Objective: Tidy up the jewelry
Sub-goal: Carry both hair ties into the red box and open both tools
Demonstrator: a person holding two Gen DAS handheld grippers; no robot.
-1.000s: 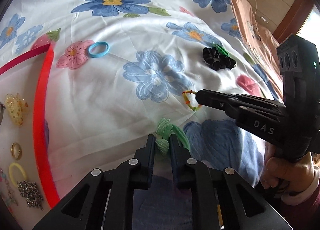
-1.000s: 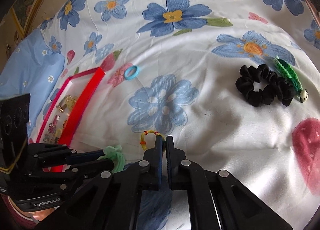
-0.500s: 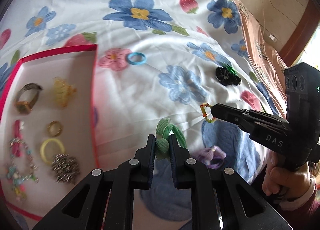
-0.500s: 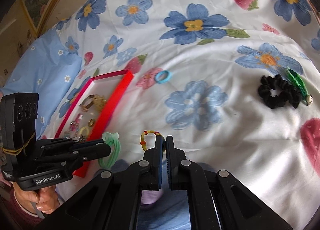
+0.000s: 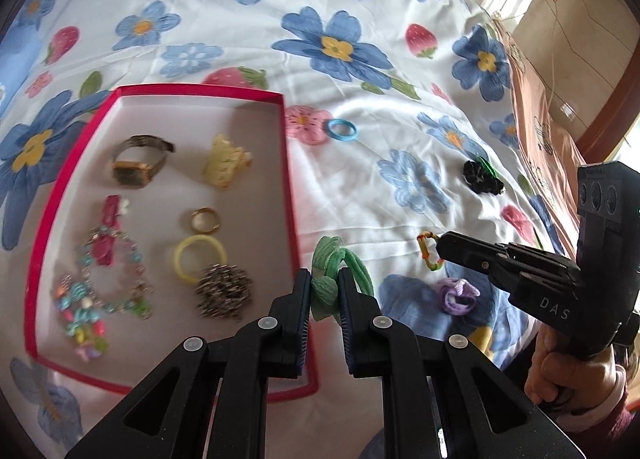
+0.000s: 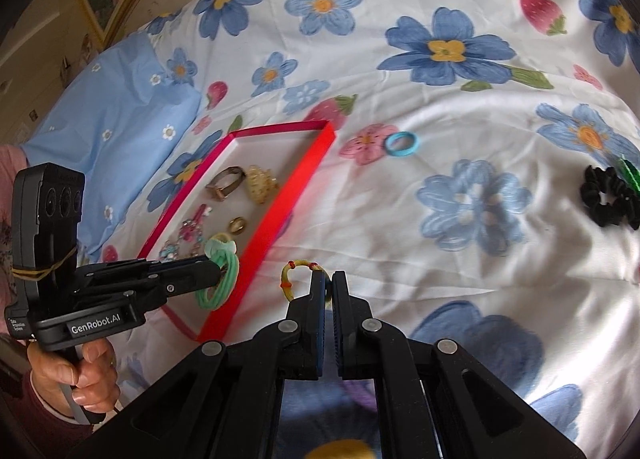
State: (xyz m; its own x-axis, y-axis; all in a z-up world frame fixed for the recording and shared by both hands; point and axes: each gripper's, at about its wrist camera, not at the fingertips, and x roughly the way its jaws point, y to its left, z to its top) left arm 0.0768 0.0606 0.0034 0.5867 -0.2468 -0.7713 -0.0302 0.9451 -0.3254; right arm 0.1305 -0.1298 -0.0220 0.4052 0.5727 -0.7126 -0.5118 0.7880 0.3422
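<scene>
A red-rimmed tray [image 5: 285, 147] [image 6: 288, 195] lies on the flowered bed sheet and holds a watch [image 5: 138, 163], a yellow claw clip [image 5: 224, 161], a ring [image 5: 205, 220], a yellow hair band [image 5: 198, 263], a metal chain heap [image 5: 224, 291] and a beaded bracelet [image 5: 96, 287]. My left gripper [image 5: 324, 287] [image 6: 218, 273] is shut on a green hair tie [image 5: 340, 263] [image 6: 220, 271], held above the tray's right rim. My right gripper [image 6: 327, 287] [image 5: 438, 253] is shut on a yellow-red-green beaded loop [image 6: 298, 275] [image 5: 427, 255], held above the sheet to the right.
A blue hair band [image 5: 342, 129] [image 6: 401, 144] lies on the sheet right of the tray. A black scrunchie with a green clip [image 5: 482, 177] [image 6: 608, 195] lies farther right. A purple hair tie [image 5: 456, 297] lies below the right gripper. A blue pillow [image 6: 108, 127] is at the left.
Both grippers rose away from the sheet with their hair ties. The left view swung left, so the whole tray now shows and the green tie hangs over its right rim.
</scene>
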